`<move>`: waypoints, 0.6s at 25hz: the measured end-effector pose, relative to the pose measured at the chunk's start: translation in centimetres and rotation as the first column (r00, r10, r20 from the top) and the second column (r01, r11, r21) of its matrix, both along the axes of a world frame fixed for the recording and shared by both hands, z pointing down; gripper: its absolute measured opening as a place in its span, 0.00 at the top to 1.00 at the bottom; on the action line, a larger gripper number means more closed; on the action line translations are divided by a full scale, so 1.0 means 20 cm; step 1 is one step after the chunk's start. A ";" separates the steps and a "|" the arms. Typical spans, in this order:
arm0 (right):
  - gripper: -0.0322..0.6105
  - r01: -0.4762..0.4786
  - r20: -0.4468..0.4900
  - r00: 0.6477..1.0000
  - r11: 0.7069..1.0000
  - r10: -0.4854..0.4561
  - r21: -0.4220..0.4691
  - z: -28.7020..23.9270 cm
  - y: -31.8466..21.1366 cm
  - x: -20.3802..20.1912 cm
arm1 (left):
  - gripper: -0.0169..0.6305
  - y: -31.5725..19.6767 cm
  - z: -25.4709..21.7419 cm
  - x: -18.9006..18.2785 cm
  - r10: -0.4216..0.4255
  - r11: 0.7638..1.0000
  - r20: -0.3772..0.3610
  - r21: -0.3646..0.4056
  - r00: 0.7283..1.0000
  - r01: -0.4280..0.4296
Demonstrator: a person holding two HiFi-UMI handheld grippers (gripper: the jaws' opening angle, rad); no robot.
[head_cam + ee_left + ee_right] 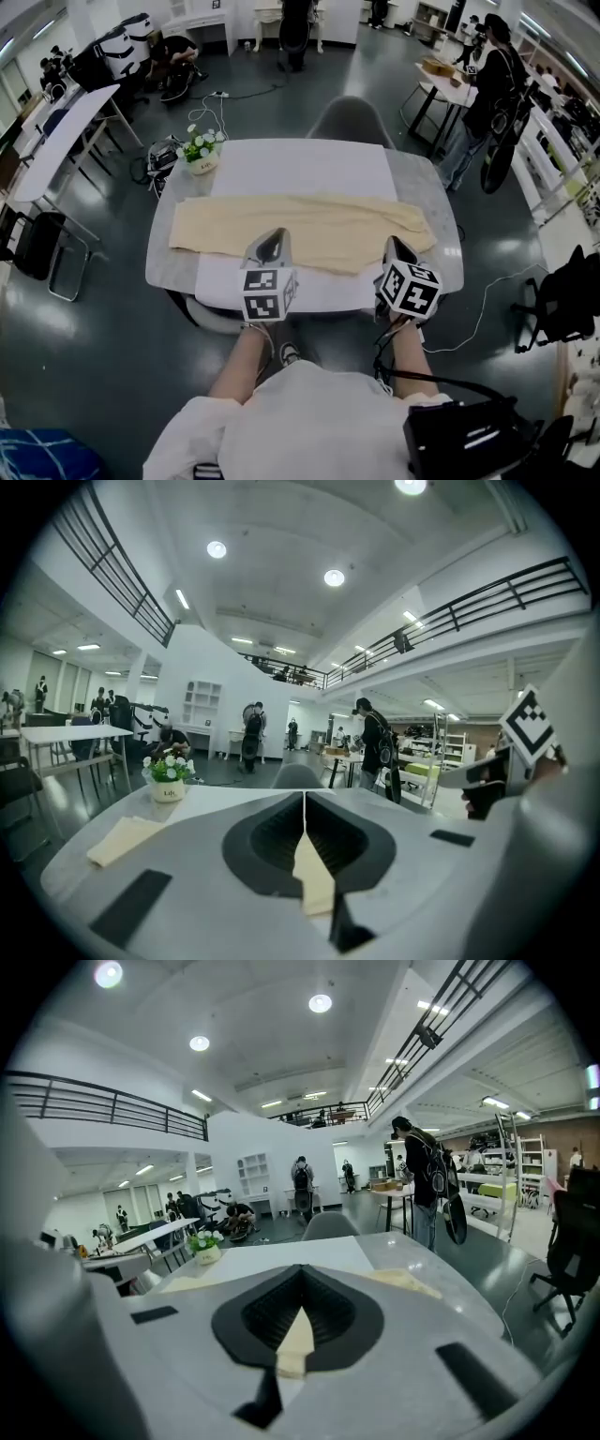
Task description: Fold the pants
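Lying lengthwise across the table point(309, 167), the cream pants point(309, 227) are spread flat, with their near edge caught in two places. The left gripper point(270, 247) has its jaws pressed together on a pinch of that cloth, and the right gripper point(398, 253) nips it the same way. A small flower pot point(200, 152) stands at the table's far left corner, with a grey chair point(350, 120) beyond it.
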State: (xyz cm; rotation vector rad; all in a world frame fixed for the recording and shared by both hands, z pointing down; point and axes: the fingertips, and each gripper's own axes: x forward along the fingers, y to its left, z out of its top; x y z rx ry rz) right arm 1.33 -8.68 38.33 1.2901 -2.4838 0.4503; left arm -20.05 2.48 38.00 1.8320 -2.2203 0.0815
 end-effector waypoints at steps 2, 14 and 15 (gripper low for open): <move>0.96 -0.005 -0.004 1.000 1.000 0.005 -0.004 0.00 -0.08 -0.10 | 0.96 -0.09 -0.01 -0.11 0.003 1.000 -0.005 -0.002 1.000 -0.003; 0.96 0.019 -0.046 0.999 0.997 -0.022 -0.074 0.20 -0.32 -0.46 | 0.96 -0.25 0.24 -0.47 -0.052 0.996 -0.070 -0.078 0.996 0.046; 0.96 0.023 -0.038 0.999 0.997 -0.026 -0.074 0.19 -0.33 -0.48 | 0.96 -0.24 0.24 -0.49 -0.059 0.995 -0.074 -0.081 0.995 0.053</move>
